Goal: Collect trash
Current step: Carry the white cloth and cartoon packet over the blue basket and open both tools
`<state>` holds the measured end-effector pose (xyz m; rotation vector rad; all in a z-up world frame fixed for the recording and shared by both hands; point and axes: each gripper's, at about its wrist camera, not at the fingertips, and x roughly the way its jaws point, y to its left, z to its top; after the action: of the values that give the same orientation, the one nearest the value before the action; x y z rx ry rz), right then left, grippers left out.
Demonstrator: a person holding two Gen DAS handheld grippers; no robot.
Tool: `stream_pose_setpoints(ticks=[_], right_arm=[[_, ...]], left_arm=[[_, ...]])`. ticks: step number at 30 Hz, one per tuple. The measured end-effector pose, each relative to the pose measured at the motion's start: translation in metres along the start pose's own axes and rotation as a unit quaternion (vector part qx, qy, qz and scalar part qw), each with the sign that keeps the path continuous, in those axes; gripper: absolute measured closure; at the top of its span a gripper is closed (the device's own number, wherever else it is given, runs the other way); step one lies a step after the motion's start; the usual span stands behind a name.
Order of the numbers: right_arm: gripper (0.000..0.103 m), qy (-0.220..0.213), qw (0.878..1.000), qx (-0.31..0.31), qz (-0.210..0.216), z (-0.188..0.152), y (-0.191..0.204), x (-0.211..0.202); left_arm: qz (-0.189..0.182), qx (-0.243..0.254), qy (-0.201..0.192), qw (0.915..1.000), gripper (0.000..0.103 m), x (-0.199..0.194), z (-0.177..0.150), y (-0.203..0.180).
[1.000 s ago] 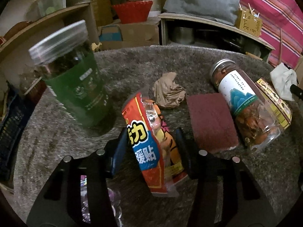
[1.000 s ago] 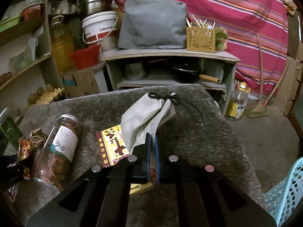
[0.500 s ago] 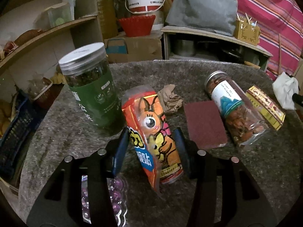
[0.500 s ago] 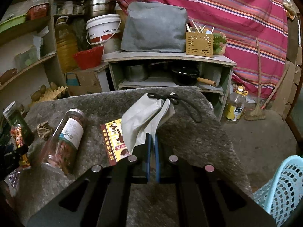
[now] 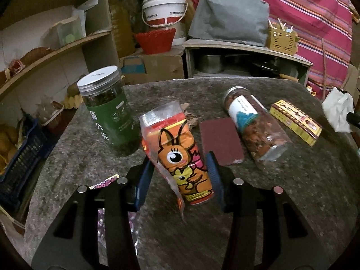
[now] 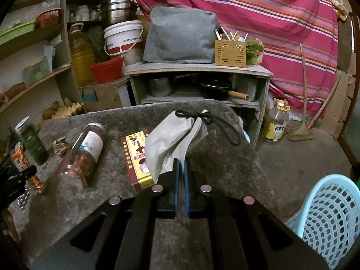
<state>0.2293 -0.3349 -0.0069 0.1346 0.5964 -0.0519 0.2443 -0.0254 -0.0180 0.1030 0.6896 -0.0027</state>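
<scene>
**Both hands loaded – get trash to the bin**

Left wrist view: left hand-held gripper grips the orange wrapper betw. its blue pads, held upright above the tabletop. Wrapper is thin and crinkly, so keep the squeeze steady; lift clear of the green jar and lying jar w/o knocking them.

Right wrist view: right hand-held gripper is closed on the grey face mask, cord dangling. Blue basket sits lower right, near; prob. swing over its rim before letting go, mind the cord snagging.
</scene>
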Motion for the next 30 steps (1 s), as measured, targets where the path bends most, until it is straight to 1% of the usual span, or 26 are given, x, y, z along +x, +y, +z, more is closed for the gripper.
stream_pose_setpoints(ticks=[6, 9, 12, 15, 18, 24, 27, 28, 30], right_arm=[[0.099, 0.005, 1.0, -0.007, 0.006, -0.013, -0.005, -0.02], [0.099, 0.007, 1.0, -0.008, 0.005, -0.019, -0.012, -0.032], [0.099, 0.001, 1.0, -0.005, 0.002, -0.02, -0.026, -0.051], [0.099, -0.008, 1.0, -0.001, -0.007, -0.021, -0.046, -0.073], [0.099, -0.016, 1.0, 0.016, -0.017, -0.023, -0.075, -0.095], [0.099, -0.029, 0.996, 0.049, -0.064, -0.038, -0.146, -0.14], [0.099, -0.028, 0.994, 0.066, -0.083, -0.049, -0.177, -0.153], [0.099, -0.025, 0.993, 0.075, -0.093, -0.055, -0.193, -0.158], [0.099, -0.021, 0.991, 0.086, -0.103, -0.062, -0.211, -0.162]], left_arm=[[-0.006, 0.025, -0.015, 0.9996, 0.057, -0.023, -0.008, -0.024], [-0.015, 0.034, -0.019, 0.9991, 0.057, -0.032, -0.009, -0.042], [-0.029, 0.05, -0.024, 0.9981, 0.057, -0.042, -0.01, -0.069], [-0.052, 0.059, -0.029, 0.9965, 0.057, -0.053, -0.008, -0.102], [-0.074, 0.074, -0.035, 0.9939, 0.058, -0.063, -0.007, -0.138], [-0.125, 0.108, -0.052, 0.9849, 0.058, -0.089, -0.003, -0.218], [-0.148, 0.119, -0.056, 0.9802, 0.058, -0.098, -0.003, -0.253], [-0.159, 0.124, -0.058, 0.9777, 0.058, -0.101, -0.004, -0.271], [-0.171, 0.131, -0.06, 0.9746, 0.059, -0.106, -0.007, -0.298]])
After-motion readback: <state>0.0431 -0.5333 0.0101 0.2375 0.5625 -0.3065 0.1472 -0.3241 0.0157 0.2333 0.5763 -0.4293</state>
